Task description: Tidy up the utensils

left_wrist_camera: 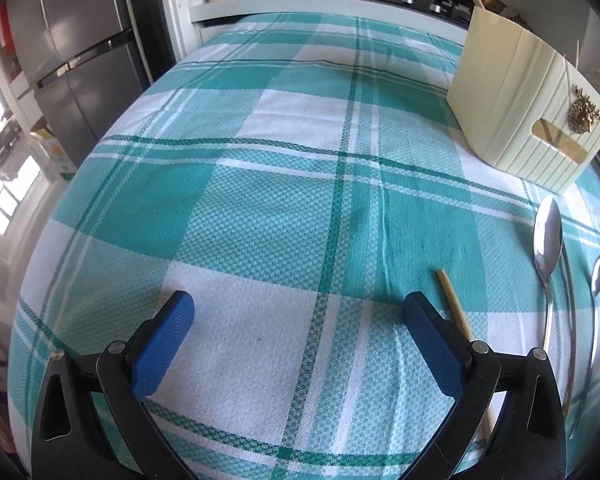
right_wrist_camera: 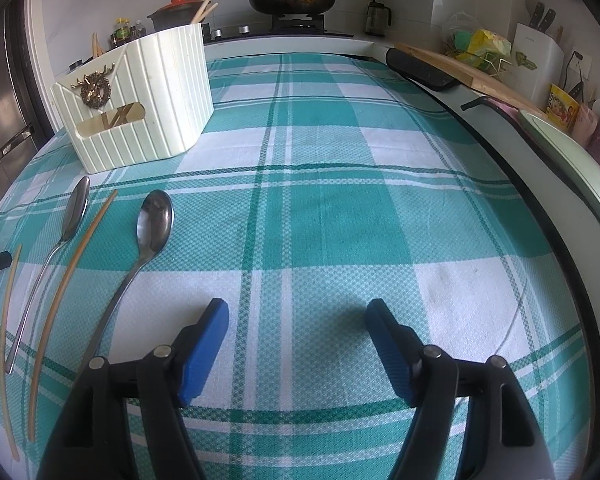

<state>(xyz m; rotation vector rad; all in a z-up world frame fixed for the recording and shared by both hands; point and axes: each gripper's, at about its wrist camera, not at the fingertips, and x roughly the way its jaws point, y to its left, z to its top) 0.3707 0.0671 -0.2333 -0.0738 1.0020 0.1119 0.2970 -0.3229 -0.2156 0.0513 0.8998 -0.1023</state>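
Pre-grasp step: both tools, left [left_wrist_camera: 298, 310] and right [right_wrist_camera: 296, 316], hover with jaws apart, empty. Next: right tool shifts lower left to the large spoon [right_wrist_camera: 152, 220], then to the holder [right_wrist_camera: 140, 108].

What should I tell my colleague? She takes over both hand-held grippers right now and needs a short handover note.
Left hand-held gripper: open, holding nothing, above the cloth.
Right hand-held gripper: open, holding nothing.
The cream utensil holder stands on the checked tablecloth, with chopsticks already sticking out of it.
On the cloth in front of the holder: large spoon, small spoon, two loose chopsticks.
Done: some chopsticks in the holder.
Left: both spoons and both loose chopsticks.
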